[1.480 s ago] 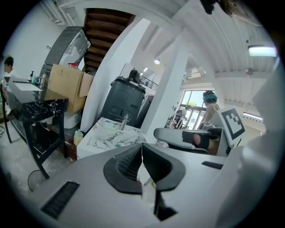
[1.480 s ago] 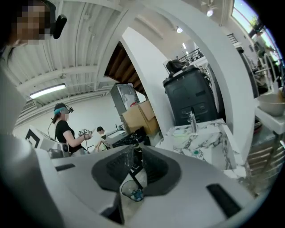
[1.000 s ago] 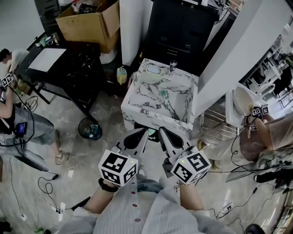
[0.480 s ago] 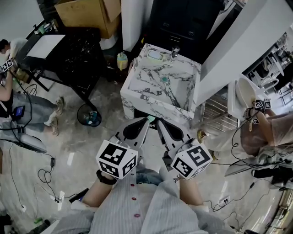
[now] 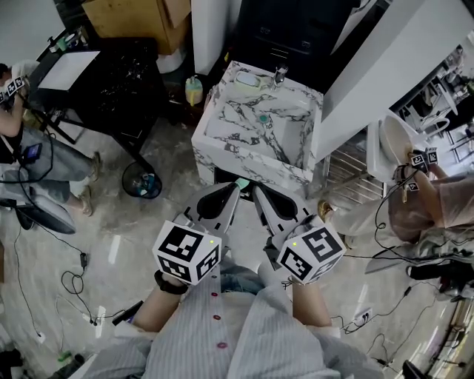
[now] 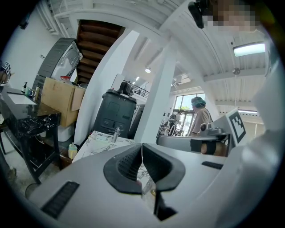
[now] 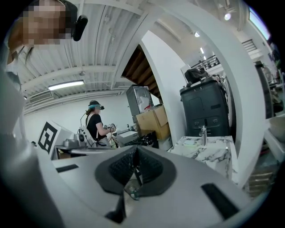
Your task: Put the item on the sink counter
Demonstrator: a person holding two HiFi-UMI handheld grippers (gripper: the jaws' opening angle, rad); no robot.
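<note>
Ahead of the left tongs and off to their left, a round bin stands on the floor by a black surface bearing a white sheet. Farther ahead are a yellow bottle and a cardboard box; a dark cabinet stands farthest ahead.

1. The item — small, thin, clear with a green tint — is hanging in the air, pinched between the closed left gripper and right gripper.
2. The sink counter, white marble with dark veins, is standing just beyond, apart.
</note>
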